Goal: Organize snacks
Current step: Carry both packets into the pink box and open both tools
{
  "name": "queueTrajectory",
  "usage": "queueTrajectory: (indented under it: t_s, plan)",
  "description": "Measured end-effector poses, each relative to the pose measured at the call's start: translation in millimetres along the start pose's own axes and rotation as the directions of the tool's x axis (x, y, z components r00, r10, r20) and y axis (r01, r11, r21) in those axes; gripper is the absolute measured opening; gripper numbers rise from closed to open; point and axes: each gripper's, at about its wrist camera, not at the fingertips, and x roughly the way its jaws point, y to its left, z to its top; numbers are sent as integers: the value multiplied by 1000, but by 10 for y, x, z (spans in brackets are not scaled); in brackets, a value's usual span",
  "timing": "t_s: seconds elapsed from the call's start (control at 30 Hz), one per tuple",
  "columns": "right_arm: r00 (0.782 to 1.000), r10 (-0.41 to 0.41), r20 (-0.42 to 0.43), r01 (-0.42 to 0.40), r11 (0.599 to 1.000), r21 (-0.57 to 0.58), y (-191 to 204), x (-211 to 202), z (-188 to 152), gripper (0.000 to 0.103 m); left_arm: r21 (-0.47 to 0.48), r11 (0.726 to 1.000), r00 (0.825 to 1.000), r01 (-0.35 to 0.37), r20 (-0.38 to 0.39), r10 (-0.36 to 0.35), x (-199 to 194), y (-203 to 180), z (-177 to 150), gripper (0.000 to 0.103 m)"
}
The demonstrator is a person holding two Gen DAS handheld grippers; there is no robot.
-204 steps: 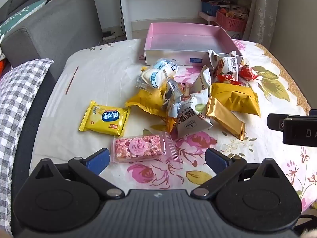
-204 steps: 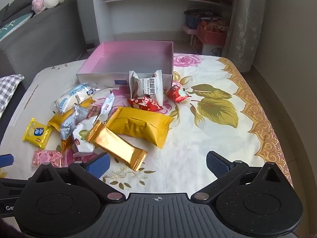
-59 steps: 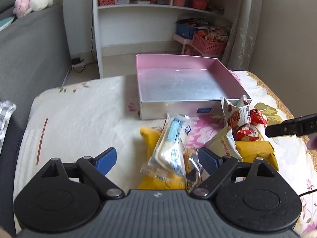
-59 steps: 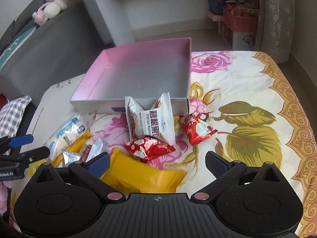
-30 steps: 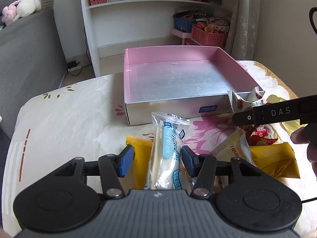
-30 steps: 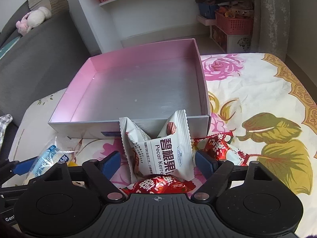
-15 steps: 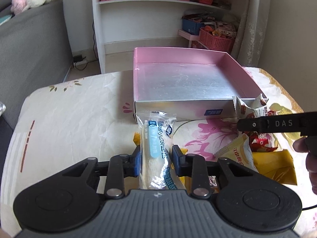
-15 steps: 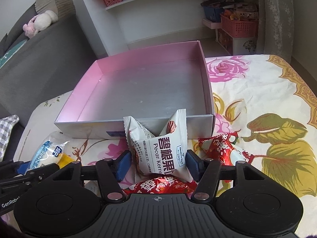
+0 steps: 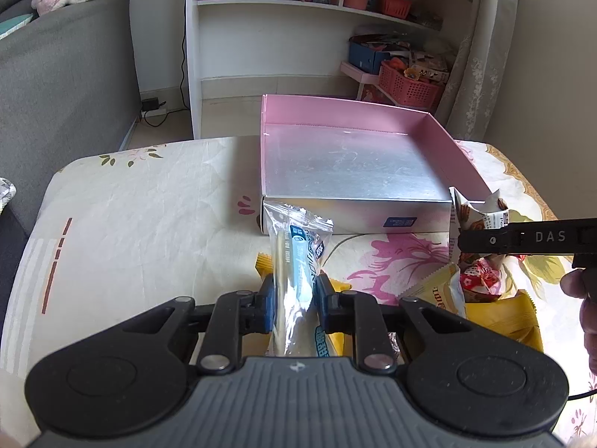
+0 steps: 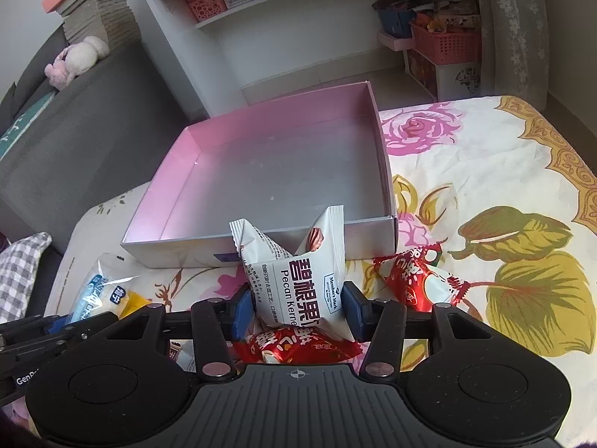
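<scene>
One pink box (image 10: 276, 171), interior bare, sits on the flowered tablecloth (image 10: 485, 156) at 12 o'clock from both grippers. The left gripper (image 9: 294, 298) has just been closing and now pinches one clear packet with blue print (image 9: 294, 257) between its blue pads, the packet standing upright just short of the box's near wall. The right gripper (image 10: 298, 306) has also been closing, and its pads press both sides of one white pecan-kernel pouch (image 10: 294, 280), which leans against the box's near wall. Two red wrapped snacks show in the right wrist view: one (image 10: 298, 347) directly beneath the pouch at 6 o'clock, partly hidden by the gripper body, and one (image 10: 414, 280) at 3 o'clock on the cloth. Yellow packets (image 9: 500, 317) lie at 3 o'clock in the left view; their count cannot be told, since they overlap and the gripper bodies cover them. A person's fingertips (image 9: 574, 283) appear at the right edge, cut off. Shelf contents behind are too small to read.
</scene>
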Motion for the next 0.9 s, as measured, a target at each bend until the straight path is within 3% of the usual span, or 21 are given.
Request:
queueTrajectory:
  t_s: [0.33,0.5,0.9]
  plan:
    - [997,53,64,-57,997,53,-25,-241,147,49,-7,999,999,32,39,-31,-142,-43,138,19]
    - [991,84,109,-97,988,117,-81,-267,275,49,22,1000,997,13,76,-14,-104,-131,362,19]
    - [982,114,150,-151,953,261,-317,-22,373,49,28,999,995,-24,93,22,476,-291,788,19]
